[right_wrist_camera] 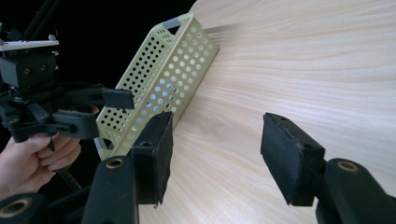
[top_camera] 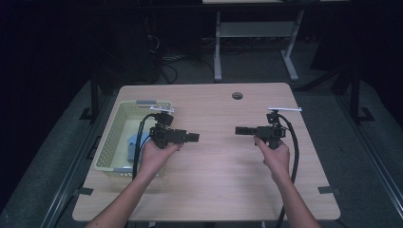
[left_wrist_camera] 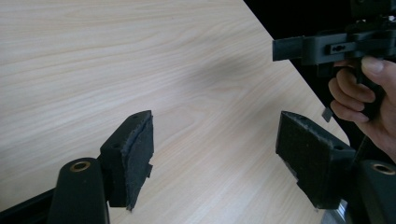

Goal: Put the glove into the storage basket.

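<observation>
Over the light wooden table [top_camera: 223,171] my two grippers face each other, a bare stretch of tabletop between them. A hand holds my left gripper [top_camera: 192,137] beside the basket, pointing right. Its jaws [left_wrist_camera: 215,149] stand open with nothing between the pads [left_wrist_camera: 140,154]. Another hand holds my right gripper [top_camera: 239,130], pointing left, and its jaws [right_wrist_camera: 217,149] are open and empty too. The right gripper [left_wrist_camera: 285,49] appears at the upper right of the left gripper view. The left gripper [right_wrist_camera: 105,112] appears at the left of the right gripper view.
A pale green perforated basket [top_camera: 114,128] [right_wrist_camera: 163,79] sits at the table's left edge with a blue object [top_camera: 135,145] inside. A round hole [top_camera: 237,95] lies near the far edge. A white table frame [top_camera: 256,28] stands on the dark floor beyond.
</observation>
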A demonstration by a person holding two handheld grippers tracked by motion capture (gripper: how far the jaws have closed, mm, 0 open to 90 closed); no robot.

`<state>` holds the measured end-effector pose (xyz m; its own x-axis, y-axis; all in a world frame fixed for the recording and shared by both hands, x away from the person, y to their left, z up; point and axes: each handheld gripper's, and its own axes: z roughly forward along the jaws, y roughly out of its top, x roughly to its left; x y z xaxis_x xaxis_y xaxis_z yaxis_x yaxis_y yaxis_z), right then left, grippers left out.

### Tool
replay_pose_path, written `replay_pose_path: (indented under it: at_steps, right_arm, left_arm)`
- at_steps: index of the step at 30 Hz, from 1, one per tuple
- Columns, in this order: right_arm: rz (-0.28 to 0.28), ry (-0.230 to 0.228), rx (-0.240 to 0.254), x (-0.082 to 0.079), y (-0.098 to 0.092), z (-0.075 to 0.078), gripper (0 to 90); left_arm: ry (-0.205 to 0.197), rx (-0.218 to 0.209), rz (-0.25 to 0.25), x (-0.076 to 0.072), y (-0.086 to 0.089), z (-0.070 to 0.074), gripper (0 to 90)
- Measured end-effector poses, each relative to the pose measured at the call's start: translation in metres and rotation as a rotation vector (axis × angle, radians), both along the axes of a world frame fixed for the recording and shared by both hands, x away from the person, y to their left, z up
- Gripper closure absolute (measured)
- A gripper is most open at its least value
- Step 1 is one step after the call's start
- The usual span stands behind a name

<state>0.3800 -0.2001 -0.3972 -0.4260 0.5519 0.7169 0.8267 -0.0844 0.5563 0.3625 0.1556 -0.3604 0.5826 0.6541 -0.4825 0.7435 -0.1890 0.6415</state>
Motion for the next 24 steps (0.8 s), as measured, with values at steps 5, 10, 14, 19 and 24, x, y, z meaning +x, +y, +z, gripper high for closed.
replay_pose_path:
  at_steps: [5, 10, 14, 19, 24]
  right_arm:
    - [-0.011, 0.011, 0.006, -0.003, -0.008, -0.005, 43.4]
    - [-0.031, 0.016, 0.016, -0.006, -0.018, -0.007, 43.1]
    - [-0.037, 0.021, 0.014, -0.009, -0.025, -0.01, 42.7]
    - [-0.049, 0.026, 0.023, -0.013, -0.034, -0.016, 42.5]
    - [-0.062, 0.033, 0.032, -0.016, -0.042, -0.021, 41.9]
  left_arm:
    - [-0.005, 0.005, -0.018, -0.004, -0.008, -0.002, 27.0]
    - [-0.007, 0.003, -0.023, -0.006, -0.014, -0.006, 26.9]
    - [-0.006, -0.002, -0.024, -0.009, -0.018, -0.009, 26.9]
    - [-0.004, 0.0, -0.033, -0.011, -0.022, -0.013, 26.9]
    - [0.008, -0.011, -0.053, -0.015, -0.028, -0.019, 26.7]
